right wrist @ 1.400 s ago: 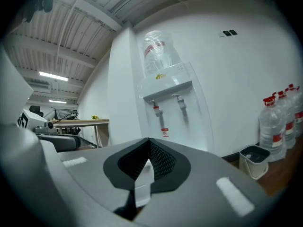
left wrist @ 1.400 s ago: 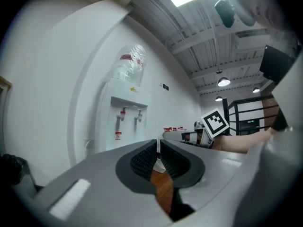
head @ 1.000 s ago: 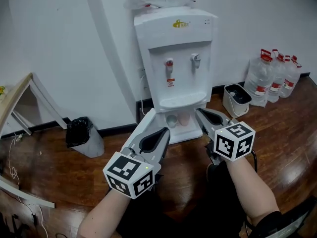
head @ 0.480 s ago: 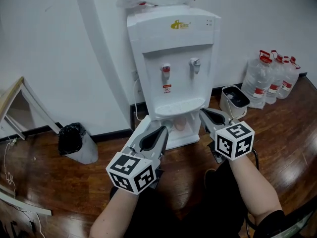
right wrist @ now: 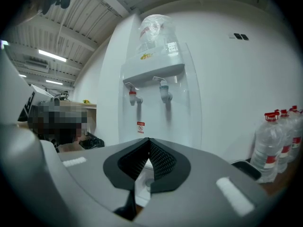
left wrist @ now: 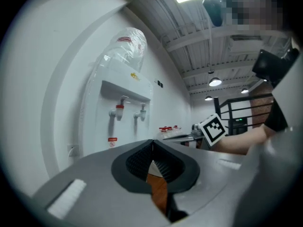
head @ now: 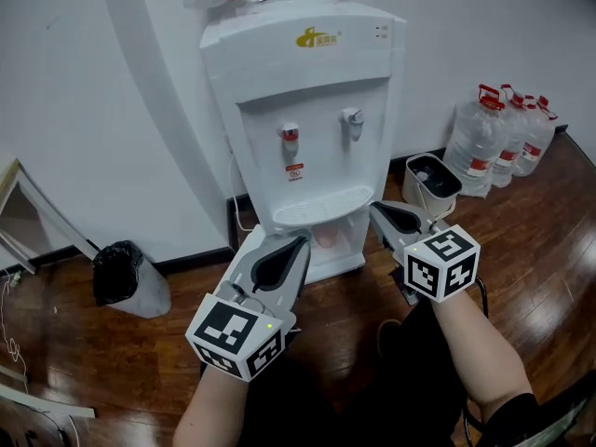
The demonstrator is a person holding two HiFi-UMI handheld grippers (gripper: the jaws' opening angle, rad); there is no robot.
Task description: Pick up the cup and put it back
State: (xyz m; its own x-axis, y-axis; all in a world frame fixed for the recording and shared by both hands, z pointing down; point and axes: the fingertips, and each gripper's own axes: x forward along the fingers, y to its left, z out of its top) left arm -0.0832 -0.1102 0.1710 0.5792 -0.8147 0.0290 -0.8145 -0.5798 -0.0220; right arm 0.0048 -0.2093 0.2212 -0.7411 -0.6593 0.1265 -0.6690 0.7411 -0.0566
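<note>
The left gripper (head: 300,240) and right gripper (head: 374,208) are closed and empty; I think one should open before reaching the pink cup (head: 327,237) in the water dispenser's (head: 307,110) low compartment, picture centre.

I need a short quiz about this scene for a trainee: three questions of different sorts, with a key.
1. True or false: the jaws of the left hand-held gripper stand wide apart.
2. The left tap of the water dispenser, in the head view, is: A red, B green, C yellow.
3. Fill in: the water bottles stand to the dispenser's ___ in the head view.
Key: 1 false; 2 A; 3 right.
</note>
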